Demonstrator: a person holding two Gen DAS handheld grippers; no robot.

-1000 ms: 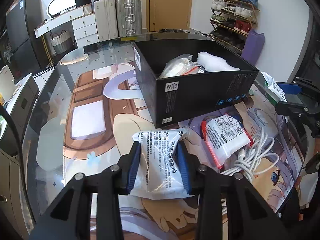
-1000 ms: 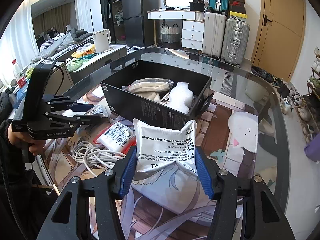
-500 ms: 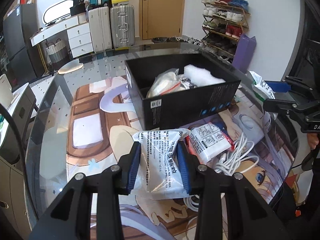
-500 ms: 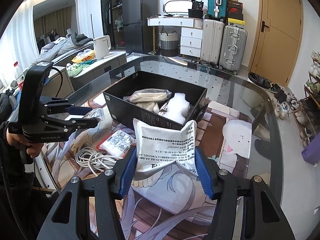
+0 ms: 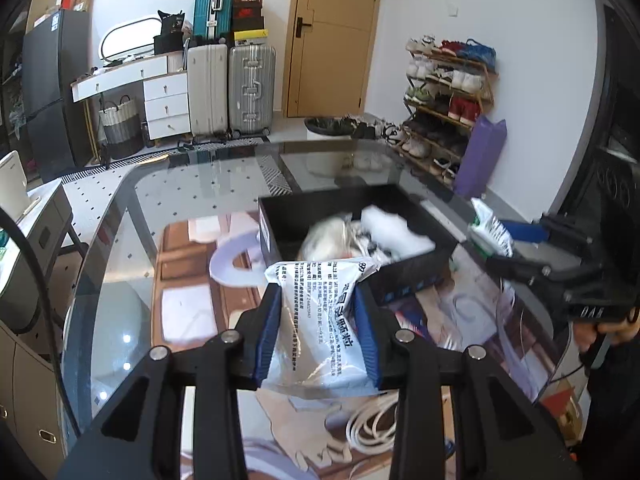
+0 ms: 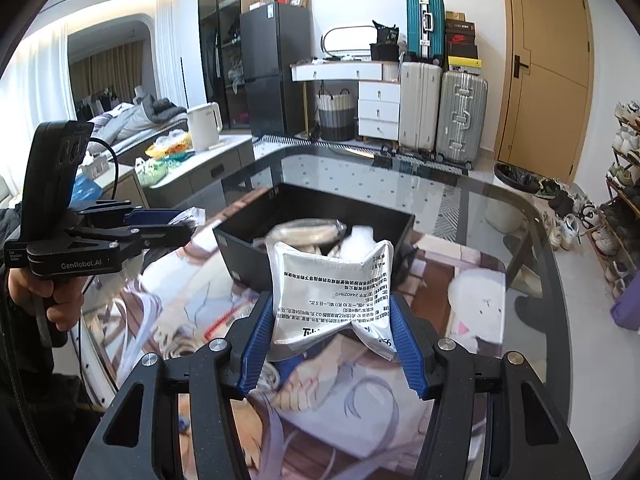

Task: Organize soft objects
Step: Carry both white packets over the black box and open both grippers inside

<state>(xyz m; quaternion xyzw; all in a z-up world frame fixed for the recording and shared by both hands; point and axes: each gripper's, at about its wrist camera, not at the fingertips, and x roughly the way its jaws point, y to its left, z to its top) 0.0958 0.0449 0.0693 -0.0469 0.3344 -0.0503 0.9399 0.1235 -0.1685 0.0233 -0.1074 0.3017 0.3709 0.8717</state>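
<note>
Here, in the left wrist view, the left gripper is clamped on a white pouch printed with black text; its blue pads press the pouch from both sides, and the pouch is squeezed narrow between them, held clear above the glass table; just beyond the pouch stands a black box, open at the top, with a clear bag and a white fluffy bundle inside; a coil of white cable lies on the table below the pouch; at the right edge the right gripper comes in from the side, holding a pale packet seen edge-on, with a hand on its grip.

Next, in the right wrist view, the right gripper is clamped on a silver-white sachet with printed text; its blue pads pinch the lower part, and the top of the sachet stands up above them, in front of the black box; the box holds a pale bag and a white bundle; the left gripper reaches in from the left, near the box's left corner, with a hand around its handle; what it holds is mostly hidden from this side; the printed mat under the glass is blurred.
</note>
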